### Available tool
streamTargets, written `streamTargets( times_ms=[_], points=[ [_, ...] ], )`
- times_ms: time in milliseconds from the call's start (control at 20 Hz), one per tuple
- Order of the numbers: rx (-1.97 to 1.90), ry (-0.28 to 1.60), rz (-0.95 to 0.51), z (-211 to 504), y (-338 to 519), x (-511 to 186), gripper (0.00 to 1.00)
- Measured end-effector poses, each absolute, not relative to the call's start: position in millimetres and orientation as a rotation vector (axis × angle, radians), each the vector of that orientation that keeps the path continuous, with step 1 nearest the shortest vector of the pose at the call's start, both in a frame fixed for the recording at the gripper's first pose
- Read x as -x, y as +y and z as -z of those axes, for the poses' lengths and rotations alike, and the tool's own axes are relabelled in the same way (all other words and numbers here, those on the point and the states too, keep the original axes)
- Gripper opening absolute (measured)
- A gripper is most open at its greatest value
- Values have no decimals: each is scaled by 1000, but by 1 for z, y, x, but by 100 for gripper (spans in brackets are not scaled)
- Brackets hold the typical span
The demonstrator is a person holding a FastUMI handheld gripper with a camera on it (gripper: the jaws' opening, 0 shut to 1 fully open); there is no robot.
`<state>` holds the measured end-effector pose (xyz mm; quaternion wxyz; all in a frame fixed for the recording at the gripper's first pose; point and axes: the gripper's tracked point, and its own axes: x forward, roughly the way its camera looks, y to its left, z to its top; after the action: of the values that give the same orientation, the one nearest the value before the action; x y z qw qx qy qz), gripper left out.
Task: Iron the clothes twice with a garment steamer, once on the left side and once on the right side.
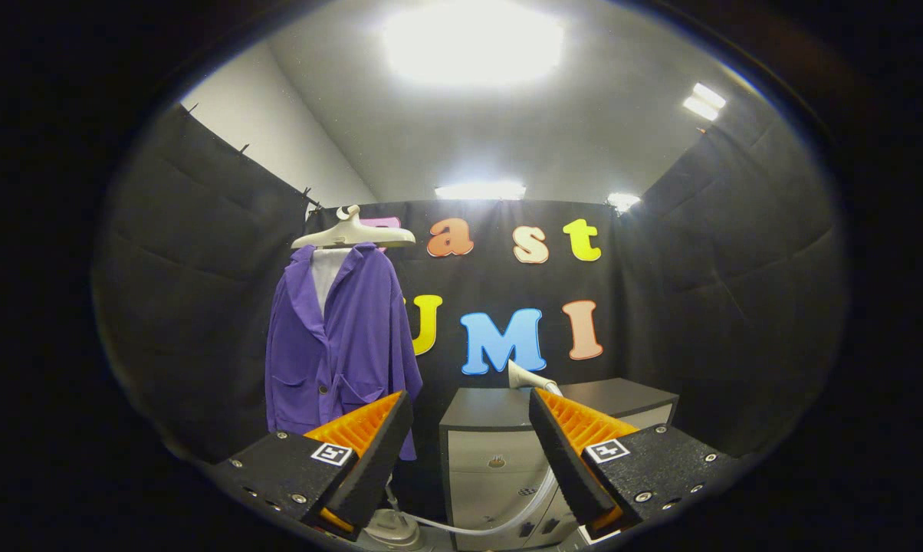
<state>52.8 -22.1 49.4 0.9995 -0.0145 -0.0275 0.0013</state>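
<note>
Gripper spread wide, holding nothing. Purple button-front jacket hangs on pale plastic hanger, beyond left finger. White steamer head rests on grey cabinet ahead; its hose trails below. No readable labels.

My fisheye camera rides low on my claw, looking forward between spread fingers, level across the booth at the hanging purple jacket and grey cabinet, both some way ahead.

Gripper jaws wide apart, empty
</note>
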Motion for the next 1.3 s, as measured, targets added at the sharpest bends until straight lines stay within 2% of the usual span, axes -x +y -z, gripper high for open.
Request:
streamTargets(
  times_ms=[400, 800, 1300],
  points=[
    [44, -53, -13, -81, -64, -149, 94],
    [0, -29, -88, -107, -81, -239, 94],
    [-169, 122, -142, -96, -129, -334, 94]
  ],
)
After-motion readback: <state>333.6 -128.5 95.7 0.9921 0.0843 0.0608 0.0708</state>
